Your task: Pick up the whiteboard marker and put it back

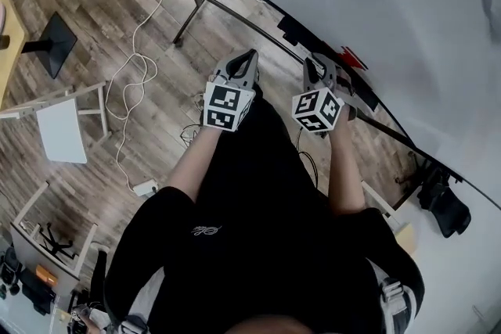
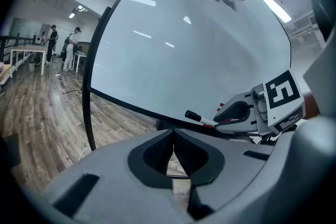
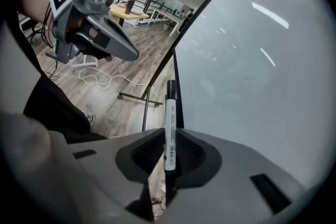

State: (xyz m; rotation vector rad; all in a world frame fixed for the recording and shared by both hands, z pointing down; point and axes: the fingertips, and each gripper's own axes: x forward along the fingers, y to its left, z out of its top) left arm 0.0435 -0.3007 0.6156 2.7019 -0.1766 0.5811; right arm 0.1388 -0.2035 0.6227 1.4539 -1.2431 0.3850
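The right gripper (image 3: 167,136) is pinching the whiteboard marker (image 3: 169,123) near one end, so it is risking a pivot or slip if it knocks the whiteboard (image 3: 252,86). The left gripper (image 2: 172,150) is hanging closed and empty.

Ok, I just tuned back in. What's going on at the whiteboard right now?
A person stands in front of the whiteboard with a gripper in each hand. The right gripper is shut on the whiteboard marker, which sticks out of its jaws with the black cap leading. The left gripper is shut and empty, held beside the right one. The marker is picked up but not yet put back.
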